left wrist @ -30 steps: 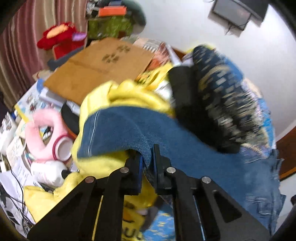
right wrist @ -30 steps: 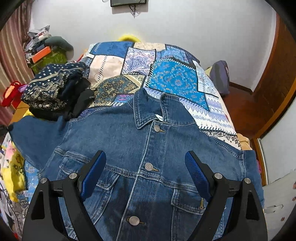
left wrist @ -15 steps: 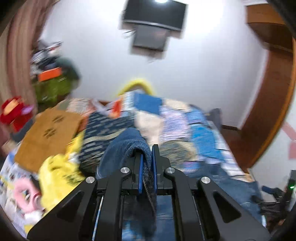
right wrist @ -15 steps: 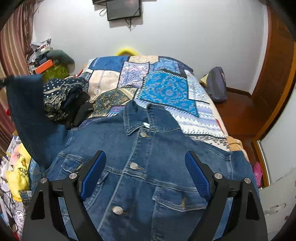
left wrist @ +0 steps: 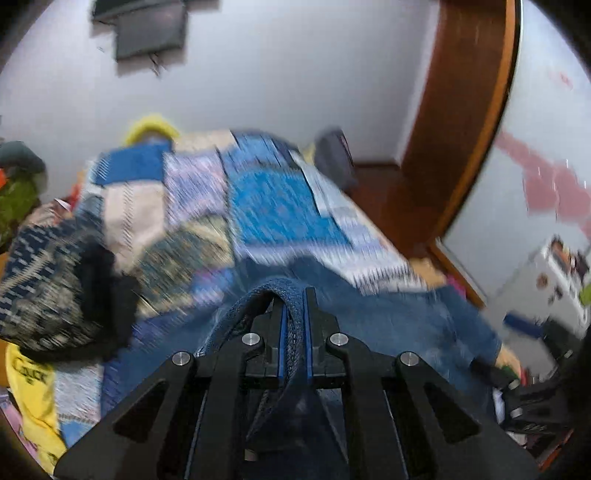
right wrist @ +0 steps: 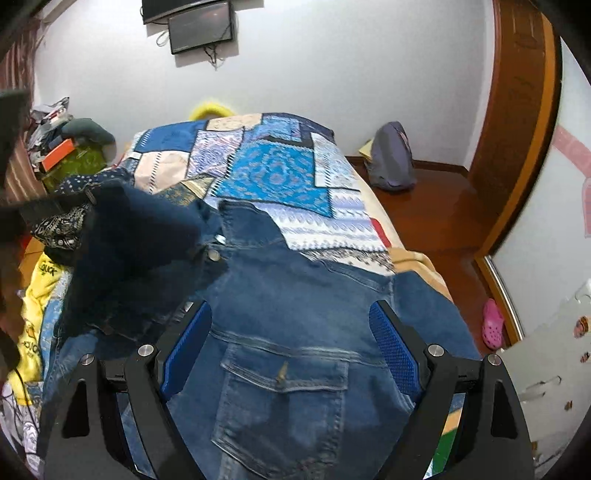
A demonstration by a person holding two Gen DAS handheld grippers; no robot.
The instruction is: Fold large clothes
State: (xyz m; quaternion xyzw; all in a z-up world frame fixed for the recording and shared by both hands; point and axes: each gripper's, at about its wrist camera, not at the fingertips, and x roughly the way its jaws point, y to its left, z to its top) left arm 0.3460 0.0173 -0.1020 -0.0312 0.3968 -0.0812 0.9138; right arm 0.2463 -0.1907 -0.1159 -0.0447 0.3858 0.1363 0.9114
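The right gripper hangs with its jaws wide and nothing between them, over the near right part of the jacket. Straight below it lies a chest pocket, its flap shut; the blue pads stand to either side of the pocket and do not touch the denim. The jacket lies front up on the bed, collar toward the far end.

The left gripper is clamped tight on a fold of denim, the sleeve, which arches up over its left finger and runs down between the pads. In the right wrist view that sleeve is lifted and drawn across the left front of the jacket, covering it up to the collar button.

Left of the jacket, a dark patterned heap of clothes and a yellow cloth lie at the bed's edge. Farther off, the patchwork cover stretches to the white wall, where a screen hangs. The left wrist view is blurred.
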